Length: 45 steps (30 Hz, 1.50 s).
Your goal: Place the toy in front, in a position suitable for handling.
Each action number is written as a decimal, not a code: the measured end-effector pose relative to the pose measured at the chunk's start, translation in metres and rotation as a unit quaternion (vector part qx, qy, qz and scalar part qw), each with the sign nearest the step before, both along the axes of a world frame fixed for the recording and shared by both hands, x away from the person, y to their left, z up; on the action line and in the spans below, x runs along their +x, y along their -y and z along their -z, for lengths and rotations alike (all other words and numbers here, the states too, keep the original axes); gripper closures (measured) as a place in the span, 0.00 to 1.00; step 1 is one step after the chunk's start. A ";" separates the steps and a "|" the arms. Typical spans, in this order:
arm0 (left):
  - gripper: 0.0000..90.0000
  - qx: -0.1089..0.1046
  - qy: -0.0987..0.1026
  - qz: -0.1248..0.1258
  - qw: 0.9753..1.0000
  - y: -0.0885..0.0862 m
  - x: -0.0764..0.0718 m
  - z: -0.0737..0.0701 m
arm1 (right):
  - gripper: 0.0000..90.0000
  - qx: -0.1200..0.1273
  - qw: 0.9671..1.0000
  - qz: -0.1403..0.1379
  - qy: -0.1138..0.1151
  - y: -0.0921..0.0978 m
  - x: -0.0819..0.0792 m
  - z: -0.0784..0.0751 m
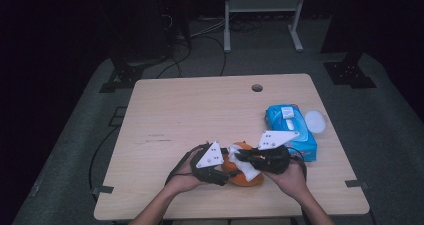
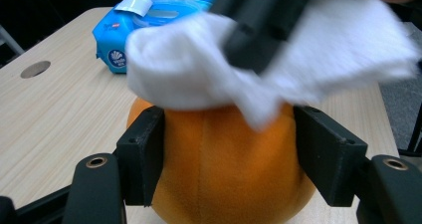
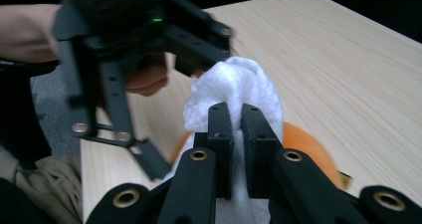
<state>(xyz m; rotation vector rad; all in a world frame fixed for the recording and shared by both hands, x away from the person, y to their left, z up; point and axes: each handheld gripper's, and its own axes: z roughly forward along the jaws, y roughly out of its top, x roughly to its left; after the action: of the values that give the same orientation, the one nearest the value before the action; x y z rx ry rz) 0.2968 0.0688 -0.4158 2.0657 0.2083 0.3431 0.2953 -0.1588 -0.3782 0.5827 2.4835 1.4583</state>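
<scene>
The orange plush ball [image 2: 219, 169] sits on the wooden table [image 1: 190, 110], near its front edge, and well apart from the blue wipes pack [image 1: 290, 127] that lies behind it to the right. The left gripper [image 2: 226, 162] clamps the ball between its two jaws, one on each side. The right gripper [image 3: 238, 134] has its jaws pressed together on a white wipe [image 3: 239, 84], and holds this wipe on top of the ball. In the high view both hands meet over the ball
</scene>
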 end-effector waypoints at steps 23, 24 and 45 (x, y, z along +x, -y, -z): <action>0.34 -0.004 -0.033 -0.004 0.999 -0.001 0.003 0.002 | 0.93 -0.003 1.000 -0.007 -0.020 -0.002 0.001 0.005; 0.34 0.002 -0.020 0.002 1.000 0.002 0.000 0.002 | 0.93 -0.005 1.000 -0.006 -0.017 -0.005 -0.001 0.004; 0.18 -0.019 -0.085 0.002 0.996 -0.008 0.011 0.000 | 0.93 -0.023 0.999 0.005 -0.035 0.000 0.003 0.008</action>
<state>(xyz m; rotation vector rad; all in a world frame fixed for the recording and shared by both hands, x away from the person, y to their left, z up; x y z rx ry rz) 0.3076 0.0770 -0.4159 2.0590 0.3121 0.1591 0.2979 -0.1585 -0.3863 0.6461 2.5560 1.3967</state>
